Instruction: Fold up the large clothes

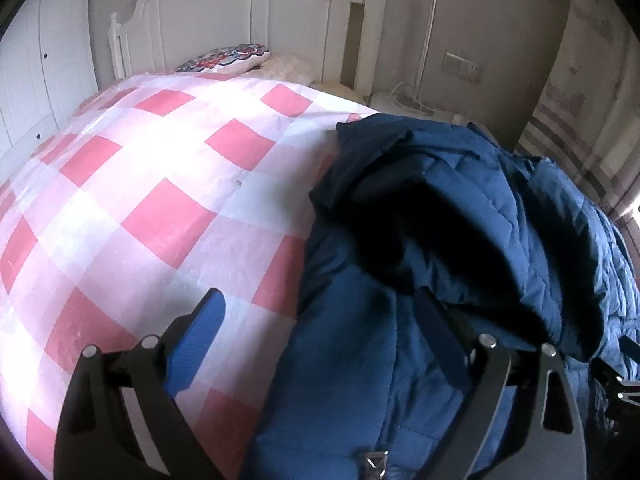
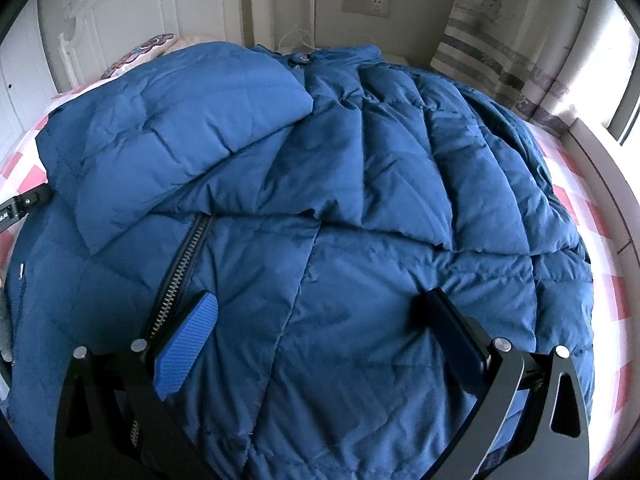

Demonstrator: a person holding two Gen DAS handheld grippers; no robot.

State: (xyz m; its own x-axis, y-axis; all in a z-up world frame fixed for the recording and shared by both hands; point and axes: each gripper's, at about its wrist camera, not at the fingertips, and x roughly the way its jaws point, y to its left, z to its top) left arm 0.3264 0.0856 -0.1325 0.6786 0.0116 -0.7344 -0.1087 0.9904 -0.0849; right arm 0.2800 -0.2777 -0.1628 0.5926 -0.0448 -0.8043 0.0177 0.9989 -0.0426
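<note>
left gripper (image 1: 320,308): jaws spread wide, nothing gripped, straddling the jacket's edge | right gripper (image 2: 320,312): jaws apart, empty, over the blue padded jacket (image 2: 340,208) | jacket: partly folded on checked bedspread (image 1: 152,200), sleeve at 10 o'clock, zipper (image 2: 180,268) at 8 o'clock

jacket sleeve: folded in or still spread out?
Folded in. In the right wrist view the sleeve lies across the blue jacket front, over the zipper, not out on the checked bedspread.
</note>
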